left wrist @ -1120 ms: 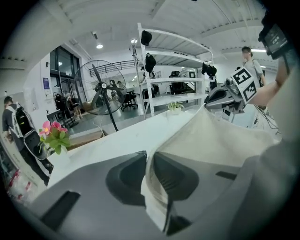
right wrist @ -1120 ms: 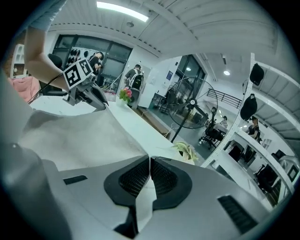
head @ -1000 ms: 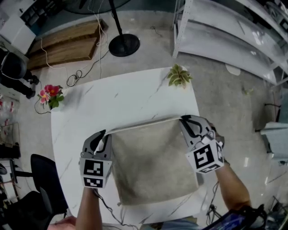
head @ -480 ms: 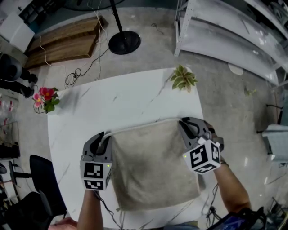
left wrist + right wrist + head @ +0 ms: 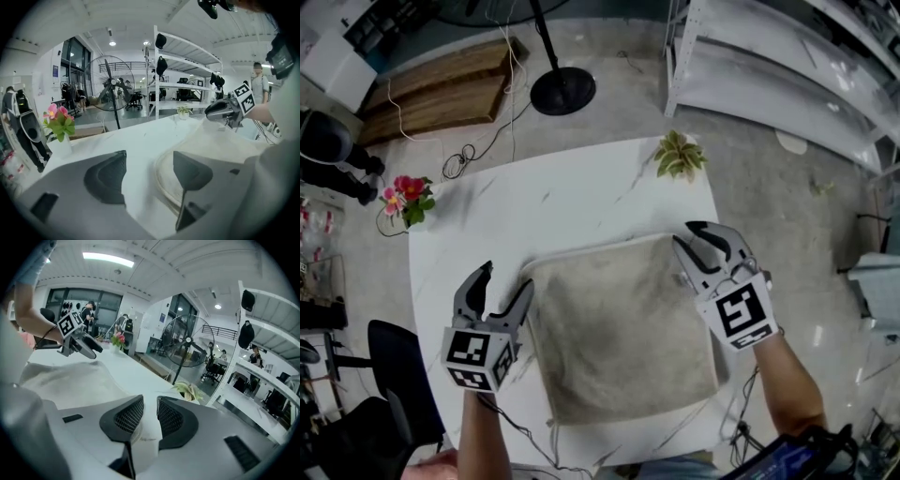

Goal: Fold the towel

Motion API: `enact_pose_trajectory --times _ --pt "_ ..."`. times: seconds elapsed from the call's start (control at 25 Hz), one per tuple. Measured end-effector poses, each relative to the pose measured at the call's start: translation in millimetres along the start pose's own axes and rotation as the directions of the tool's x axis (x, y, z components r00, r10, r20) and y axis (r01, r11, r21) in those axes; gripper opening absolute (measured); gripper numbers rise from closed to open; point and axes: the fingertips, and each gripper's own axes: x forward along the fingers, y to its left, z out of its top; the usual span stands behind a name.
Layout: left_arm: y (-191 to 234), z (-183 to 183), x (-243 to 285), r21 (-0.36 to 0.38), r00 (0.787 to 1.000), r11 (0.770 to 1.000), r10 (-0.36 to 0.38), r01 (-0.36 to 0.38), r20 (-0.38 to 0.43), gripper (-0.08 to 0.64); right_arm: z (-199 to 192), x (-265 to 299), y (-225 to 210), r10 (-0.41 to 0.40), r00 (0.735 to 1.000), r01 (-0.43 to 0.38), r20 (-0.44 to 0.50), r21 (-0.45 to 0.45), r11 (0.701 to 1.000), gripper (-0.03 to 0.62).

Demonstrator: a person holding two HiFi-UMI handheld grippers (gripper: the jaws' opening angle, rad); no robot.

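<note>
The towel [image 5: 619, 328] lies flat on the near half of the table [image 5: 562, 202]. At its far left corner the left gripper [image 5: 508, 277] has just opened wide, only bare table between its jaws, the towel's edge just beside it; at the far right corner the right gripper [image 5: 686, 234] has just been opening too, jaws slightly apart above the towel's corner. Beyond stand flowers [image 5: 408, 199] and a plant [image 5: 679, 155].
</note>
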Motion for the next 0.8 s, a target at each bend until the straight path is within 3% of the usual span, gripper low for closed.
enact_pose_trajectory --times 0.2,0.36,0.44,0.64,0.8 --pt "-18 16 -51 0.039 0.997 0.999 -0.032 0.029 0.074 0.313 20 -39 14 0.021 1.000 -0.021 0.005 -0.060 0.998 0.094" --pt "-66 -26 -93 0.079 0.995 0.992 -0.099 0.100 -0.015 0.310 3 -87 12 -0.060 0.998 0.058 -0.027 -0.057 0.997 0.089" --pt "-89 -48 -109 0.084 0.991 0.988 -0.128 0.130 -0.035 0.299 -4 -111 23 -0.063 0.997 0.059 -0.043 -0.091 0.994 0.067" --pt "-145 -105 -139 0.101 0.986 0.982 -0.155 0.161 -0.069 0.218 -32 -170 125 0.160 0.984 -0.166 -0.074 -0.082 0.983 0.025" --pt "-161 -151 -147 0.154 0.982 0.977 -0.123 0.145 -0.147 0.188 -85 -194 182 0.204 0.967 -0.219 -0.151 -0.089 0.972 0.023"
